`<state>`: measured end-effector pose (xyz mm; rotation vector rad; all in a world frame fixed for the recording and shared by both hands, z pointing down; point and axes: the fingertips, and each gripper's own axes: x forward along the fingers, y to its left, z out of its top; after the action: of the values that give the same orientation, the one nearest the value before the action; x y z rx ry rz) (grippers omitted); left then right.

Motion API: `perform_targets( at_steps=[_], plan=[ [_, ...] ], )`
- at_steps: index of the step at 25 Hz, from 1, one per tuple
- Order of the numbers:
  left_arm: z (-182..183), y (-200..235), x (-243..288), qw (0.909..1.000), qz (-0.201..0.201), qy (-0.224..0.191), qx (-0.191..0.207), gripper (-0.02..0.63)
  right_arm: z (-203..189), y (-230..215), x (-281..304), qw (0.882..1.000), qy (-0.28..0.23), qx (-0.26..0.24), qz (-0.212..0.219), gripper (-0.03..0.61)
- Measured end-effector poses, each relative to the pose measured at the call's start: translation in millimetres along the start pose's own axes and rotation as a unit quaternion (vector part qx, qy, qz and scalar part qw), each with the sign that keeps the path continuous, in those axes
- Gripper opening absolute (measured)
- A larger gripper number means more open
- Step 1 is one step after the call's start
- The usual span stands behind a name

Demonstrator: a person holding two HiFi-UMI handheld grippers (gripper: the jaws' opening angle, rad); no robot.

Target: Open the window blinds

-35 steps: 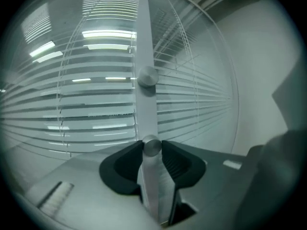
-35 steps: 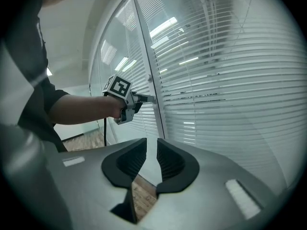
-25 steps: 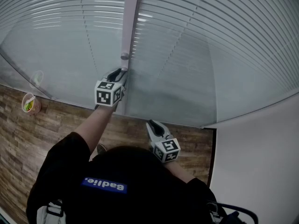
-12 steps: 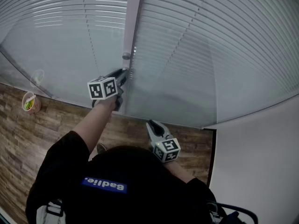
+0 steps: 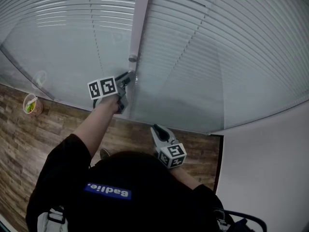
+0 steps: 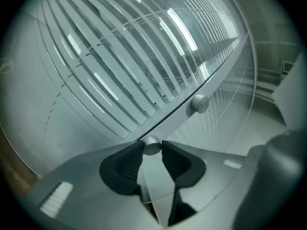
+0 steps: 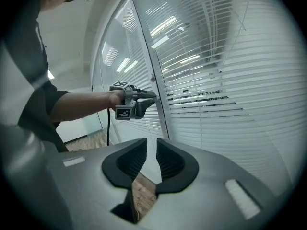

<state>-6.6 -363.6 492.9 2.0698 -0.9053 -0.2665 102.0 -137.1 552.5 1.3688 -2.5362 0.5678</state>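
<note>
White slatted blinds (image 5: 217, 42) hang behind glass on both sides of a pale upright frame post (image 5: 140, 23). The post carries two small round metal knobs. My left gripper (image 5: 129, 76) is shut on the lower knob (image 6: 152, 143), which sits between its dark pads; the upper knob (image 6: 199, 103) is free. In the left gripper view the slats (image 6: 120, 66) are tilted, with gaps between them. My right gripper (image 5: 155, 129) hangs low and back from the glass. Its jaws stand a narrow gap apart with nothing in them. The right gripper view shows my left gripper (image 7: 152, 96) at the post.
A small cup (image 5: 30, 105) with something green in it stands on the wooden floor (image 5: 29, 144) at the left by the glass. A plain white wall (image 5: 270, 178) closes the right side. The person's black sleeve and arm reach to the left gripper.
The left gripper has rolled about its own line while staying on the knob; its marker cube swung to the left. The right gripper has not moved.
</note>
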Motion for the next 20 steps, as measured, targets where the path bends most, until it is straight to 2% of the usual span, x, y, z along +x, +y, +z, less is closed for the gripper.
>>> perform_targets(
  at_steps=[6,15,18,20],
  plan=[
    [0.5,2.8,1.2,0.9966,-0.036,-0.002,-0.074,0.121,0.2,1.6,2.5,1.0,0.002,-0.003,0.002,0.064],
    [0.2,2.3,1.2,0.9886,-0.069,-0.006,-0.134,0.123,0.8,3.9,2.8,1.0,0.002,-0.002,0.003,0.064],
    [-0.3,2.3,1.2,0.9875,-0.076,-0.007,-0.138,0.123,0.4,4.5,3.4,1.0,0.002,-0.003,0.001,0.066],
    [0.0,2.7,2.1,0.9893,-0.074,-0.008,-0.125,0.129,0.3,4.0,4.7,1.0,0.003,-0.004,-0.001,0.075]
  ],
)
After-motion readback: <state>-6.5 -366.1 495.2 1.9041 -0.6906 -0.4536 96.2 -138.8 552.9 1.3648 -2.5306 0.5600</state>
